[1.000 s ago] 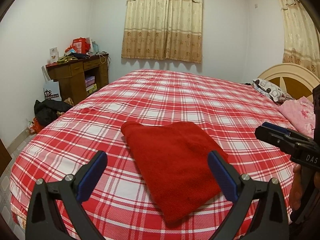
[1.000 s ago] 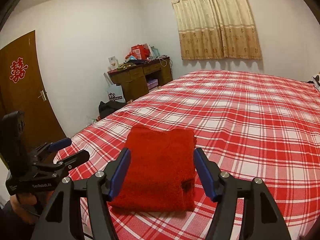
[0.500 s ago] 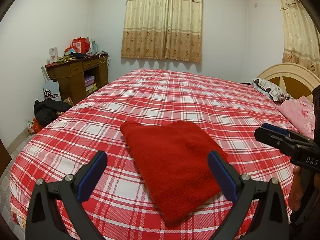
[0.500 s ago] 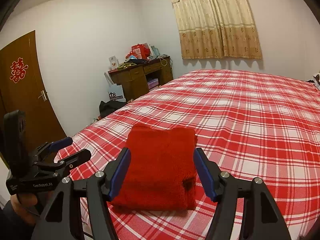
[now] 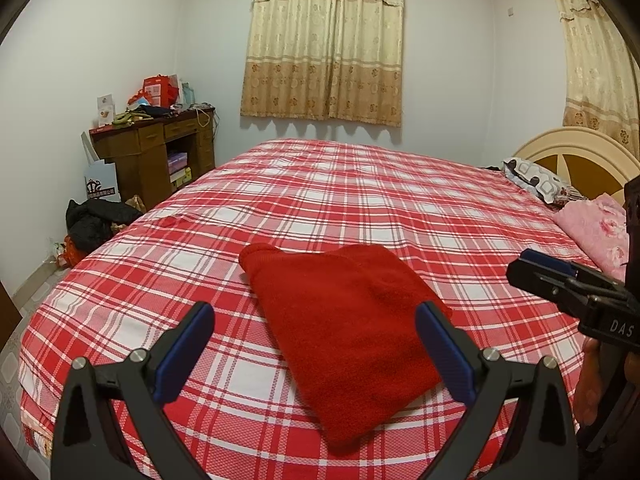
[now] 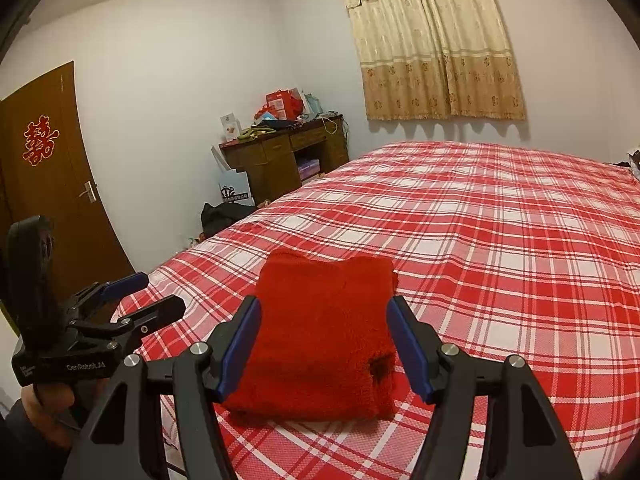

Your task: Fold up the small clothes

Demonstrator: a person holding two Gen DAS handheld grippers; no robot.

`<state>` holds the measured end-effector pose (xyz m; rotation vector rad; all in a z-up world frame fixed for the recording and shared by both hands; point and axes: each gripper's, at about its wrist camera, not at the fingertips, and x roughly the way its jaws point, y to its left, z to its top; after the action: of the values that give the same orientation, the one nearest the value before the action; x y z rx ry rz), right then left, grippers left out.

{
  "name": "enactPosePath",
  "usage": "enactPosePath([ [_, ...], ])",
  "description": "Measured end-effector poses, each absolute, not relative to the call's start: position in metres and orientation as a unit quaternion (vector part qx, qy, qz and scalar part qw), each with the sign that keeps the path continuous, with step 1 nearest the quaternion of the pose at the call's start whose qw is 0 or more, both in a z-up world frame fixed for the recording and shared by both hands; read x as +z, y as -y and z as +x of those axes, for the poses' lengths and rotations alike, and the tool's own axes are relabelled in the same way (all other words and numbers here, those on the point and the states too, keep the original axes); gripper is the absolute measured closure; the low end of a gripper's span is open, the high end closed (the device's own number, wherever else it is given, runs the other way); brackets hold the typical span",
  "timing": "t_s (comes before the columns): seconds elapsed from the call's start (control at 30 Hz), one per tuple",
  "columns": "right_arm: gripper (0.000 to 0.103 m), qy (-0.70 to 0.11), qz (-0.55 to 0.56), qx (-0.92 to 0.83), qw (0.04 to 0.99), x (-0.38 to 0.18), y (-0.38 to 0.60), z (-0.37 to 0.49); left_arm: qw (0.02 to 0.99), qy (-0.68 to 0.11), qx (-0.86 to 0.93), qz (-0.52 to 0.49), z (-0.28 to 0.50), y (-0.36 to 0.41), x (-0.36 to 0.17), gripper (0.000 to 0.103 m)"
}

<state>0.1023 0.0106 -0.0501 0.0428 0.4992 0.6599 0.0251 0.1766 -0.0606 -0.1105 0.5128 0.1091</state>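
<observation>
A red fuzzy garment lies folded into a flat rectangle on the red plaid bed, near the front edge. It also shows in the right wrist view. My left gripper is open and empty, held above the bed in front of the garment. My right gripper is open and empty, its fingers either side of the garment's near end without touching it. The right gripper shows at the right edge of the left wrist view, and the left gripper at the left of the right wrist view.
A wooden desk with clutter stands by the far left wall, dark bags on the floor beside it. Pillows and a pink quilt lie by the headboard at right. A brown door is at left.
Almost nothing has changed. Both grippers stay open and hover in place; the right wrist view has drifted very slightly.
</observation>
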Motion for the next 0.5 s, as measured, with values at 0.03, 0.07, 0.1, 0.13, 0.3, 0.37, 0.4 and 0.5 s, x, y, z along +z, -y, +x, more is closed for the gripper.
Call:
enactPosePath([
  [0.03,0.037,-0.242,0.021,0.321,0.916,-0.0502,-0.0104,0.1019,0.964,-0.254,0.055,-0.054,0.0254,-0.1767,-0.0603,0.000],
  [0.07,0.037,-0.242,0.022,0.321,0.915,-0.0506,-0.0103,0.1022,0.963,-0.256,0.059,-0.054,0.0257,-0.1769,-0.0603,0.000],
  [0.1,0.037,-0.242,0.022,0.321,0.915,-0.0506,-0.0098,0.1017,0.963,-0.258,0.052,-0.056,0.0265,-0.1775,-0.0603,0.000],
  [0.13,0.037,-0.242,0.022,0.321,0.915,-0.0510,-0.0094,0.1013,0.963,-0.259,0.045,-0.057,0.0271,-0.1778,-0.0603,0.000],
  [0.3,0.037,-0.243,0.021,0.321,0.915,-0.0518,-0.0085,0.0998,0.963,-0.258,0.053,-0.048,0.0273,-0.1753,-0.0599,0.000],
  [0.37,0.037,-0.243,0.020,0.321,0.915,-0.0520,-0.0083,0.0997,0.963,-0.259,0.056,-0.047,0.0276,-0.1749,-0.0601,0.000],
  [0.4,0.037,-0.243,0.019,0.322,0.915,-0.0520,-0.0086,0.0994,0.963,-0.260,0.055,-0.047,0.0280,-0.1747,-0.0603,0.000],
  [0.5,0.037,-0.243,0.016,0.322,0.915,-0.0532,-0.0090,0.0981,0.962,-0.263,0.060,-0.047,0.0290,-0.1759,-0.0619,0.000],
])
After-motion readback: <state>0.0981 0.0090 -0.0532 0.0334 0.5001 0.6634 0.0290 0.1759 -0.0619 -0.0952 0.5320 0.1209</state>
